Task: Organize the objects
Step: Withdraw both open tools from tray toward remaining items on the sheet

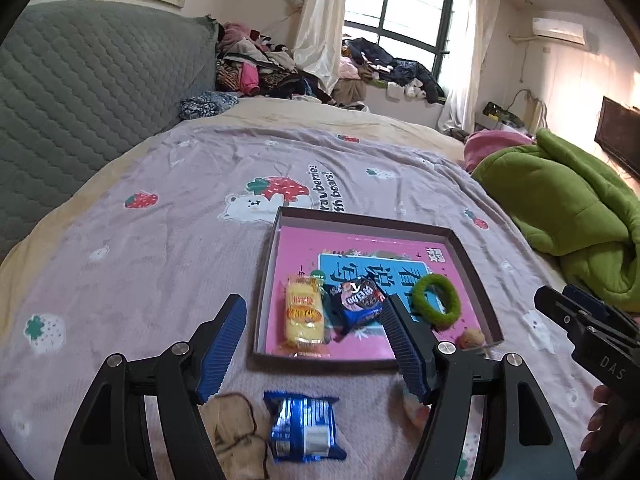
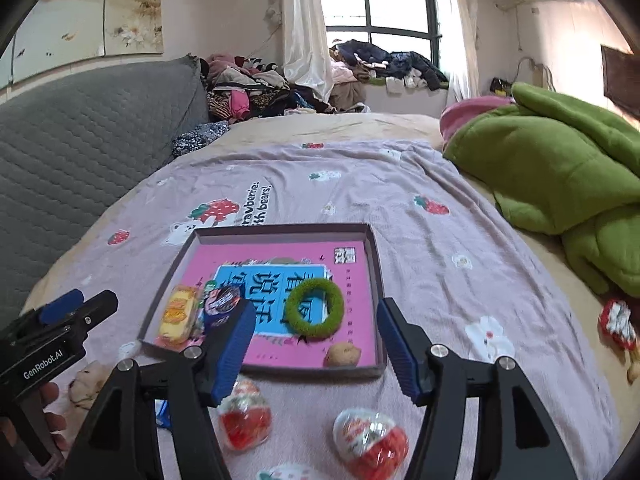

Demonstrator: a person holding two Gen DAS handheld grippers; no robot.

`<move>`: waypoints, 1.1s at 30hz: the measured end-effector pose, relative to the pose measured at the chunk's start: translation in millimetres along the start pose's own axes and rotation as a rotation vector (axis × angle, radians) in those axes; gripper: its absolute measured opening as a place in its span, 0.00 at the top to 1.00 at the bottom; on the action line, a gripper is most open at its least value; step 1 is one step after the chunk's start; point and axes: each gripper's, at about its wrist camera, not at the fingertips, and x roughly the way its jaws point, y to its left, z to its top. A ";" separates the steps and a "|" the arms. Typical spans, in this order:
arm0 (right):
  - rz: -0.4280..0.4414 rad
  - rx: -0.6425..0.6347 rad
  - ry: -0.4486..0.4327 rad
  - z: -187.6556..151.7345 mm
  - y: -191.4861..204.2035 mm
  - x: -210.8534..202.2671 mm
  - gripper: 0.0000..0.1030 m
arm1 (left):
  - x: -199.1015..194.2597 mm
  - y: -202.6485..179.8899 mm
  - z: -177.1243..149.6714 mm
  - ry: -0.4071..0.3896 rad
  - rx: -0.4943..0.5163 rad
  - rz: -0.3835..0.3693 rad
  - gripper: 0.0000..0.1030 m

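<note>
A bedroom: a bed spread with a lilac strawberry-and-bear blanket (image 1: pixel 160 264) fills both views, a grey quilted headboard (image 1: pixel 80 92) at the left of frame, a green quilt (image 2: pixel 560 176) bunched at the right, and clothes piled below the window (image 2: pixel 376 0) at top centre. Mid-frame on the blanket lies a shallow pink-bottomed tray (image 1: pixel 276 256); inside it are a yellow snack pack (image 1: pixel 303 312), a dark cookie packet (image 1: pixel 358 300), a green hair tie (image 2: pixel 316 307) and a small brown ball (image 2: pixel 342 354).

The left gripper (image 1: pixel 316 348) is spread wide with nothing between its blue pads, hovering over the tray's near edge; a blue wrapped biscuit (image 1: pixel 303 428) lies on the blanket below it, at bottom centre. The right gripper (image 2: pixel 316 350) is likewise spread and empty, with two red-and-white chocolate eggs (image 2: pixel 370 438) on the blanket beneath it, just outside the tray.
</note>
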 end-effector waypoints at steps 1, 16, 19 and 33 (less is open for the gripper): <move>-0.002 -0.005 0.000 -0.1 0.7 -5.8 0.39 | -6.4 1.3 -0.8 -0.004 -0.005 -0.002 0.30; -0.012 -0.044 -0.024 -2.1 13.3 -70.4 0.34 | -90.0 -0.8 0.3 -0.048 0.020 0.030 0.26; -0.018 -0.047 -0.020 -2.9 16.2 -80.4 0.34 | -99.3 0.5 -2.2 -0.040 0.021 0.041 0.26; -0.017 -0.060 -0.032 -6.8 29.7 -122.8 0.34 | -133.7 -0.2 -12.1 -0.019 0.027 0.045 0.26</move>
